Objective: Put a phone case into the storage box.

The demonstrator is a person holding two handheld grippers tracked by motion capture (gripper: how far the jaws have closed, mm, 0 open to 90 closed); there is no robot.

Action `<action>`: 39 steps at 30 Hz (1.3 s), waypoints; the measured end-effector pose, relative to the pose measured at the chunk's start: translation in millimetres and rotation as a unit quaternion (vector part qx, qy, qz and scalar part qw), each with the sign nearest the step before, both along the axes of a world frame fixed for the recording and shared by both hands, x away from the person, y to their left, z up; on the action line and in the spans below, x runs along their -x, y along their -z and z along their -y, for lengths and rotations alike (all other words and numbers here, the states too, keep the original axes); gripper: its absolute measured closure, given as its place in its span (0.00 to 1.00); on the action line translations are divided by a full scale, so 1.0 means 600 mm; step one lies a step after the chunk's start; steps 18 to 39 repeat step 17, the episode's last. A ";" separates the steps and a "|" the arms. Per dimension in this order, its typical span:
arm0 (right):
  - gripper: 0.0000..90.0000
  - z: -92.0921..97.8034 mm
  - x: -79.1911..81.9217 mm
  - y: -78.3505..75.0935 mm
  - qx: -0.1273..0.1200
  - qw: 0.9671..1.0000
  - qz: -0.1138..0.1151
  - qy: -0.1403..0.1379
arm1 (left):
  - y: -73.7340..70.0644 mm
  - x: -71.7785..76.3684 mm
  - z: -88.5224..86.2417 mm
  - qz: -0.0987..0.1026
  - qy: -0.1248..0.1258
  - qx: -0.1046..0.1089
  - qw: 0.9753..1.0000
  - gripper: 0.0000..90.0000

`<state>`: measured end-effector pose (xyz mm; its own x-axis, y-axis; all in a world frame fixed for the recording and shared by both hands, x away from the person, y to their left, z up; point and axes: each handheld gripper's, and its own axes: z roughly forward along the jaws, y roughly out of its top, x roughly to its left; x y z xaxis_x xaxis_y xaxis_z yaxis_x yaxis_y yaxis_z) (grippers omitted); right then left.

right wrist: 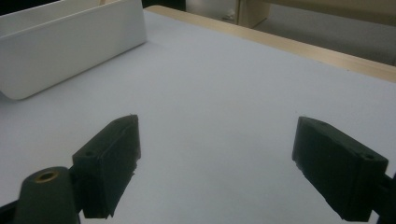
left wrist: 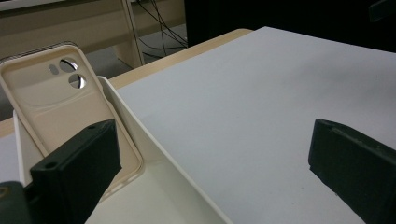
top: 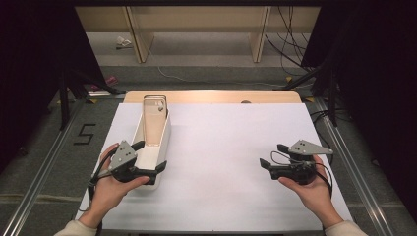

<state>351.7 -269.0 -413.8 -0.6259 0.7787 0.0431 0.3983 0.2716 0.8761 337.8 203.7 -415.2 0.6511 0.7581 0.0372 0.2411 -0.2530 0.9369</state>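
Cream-coloured plastic is the material of the phone case (top: 155, 120), and it stands in the far end of a long white tray (top: 164, 135) on the left part of the surface (top: 226, 157). Nearest to the person, in the high view, the left hand-held gripper (top: 150, 156) is at the near end of this tray; its jaws are spread wide, one over the inside of the tray and one outside its right wall, and they pinch nothing. In the left gripper view the left hand-held gripper (left wrist: 210, 158) shows the same: one black jaw is in front of the lower part of the phone case (left wrist: 56, 102) and the other jaw is over the white surface (left wrist: 243, 107), well apart from the first. The right hand-held gripper (top: 273, 156) is held on the right part of the surface, well apart from the tray, with its jaws also spread and with nothing between them; in the right gripper view the right hand-held gripper (right wrist: 215, 163) is above the bare white surface (right wrist: 219, 93), and the tray (right wrist: 70, 51) shows farther away at the upper left. The phone case leans a little against the far end of the tray, with its hollow inner side toward the left hand-held gripper. It has rounded corners, a raised rim around the edge, and near its top two round openings and one small oval opening for the camera. Its top edge rises above the walls of the tray. Behind the tray a light wooden edge (top: 211, 96) of the surface shows.
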 end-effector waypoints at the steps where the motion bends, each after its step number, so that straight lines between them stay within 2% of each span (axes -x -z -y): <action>1: 0.18 0.000 0.000 0.000 0.000 1.000 0.000 0.000 | 0.001 0.001 0.001 -0.001 -0.001 0.002 1.000 0.02; 16: 0.18 -0.002 -0.001 0.002 -0.001 1.000 -0.002 -0.003 | 0.007 0.003 0.004 -0.001 0.002 -0.007 1.000 0.02; 39: 0.18 -0.002 -0.001 0.001 -0.001 1.000 -0.002 -0.004 | 0.007 0.003 0.004 0.000 0.002 -0.007 1.000 0.02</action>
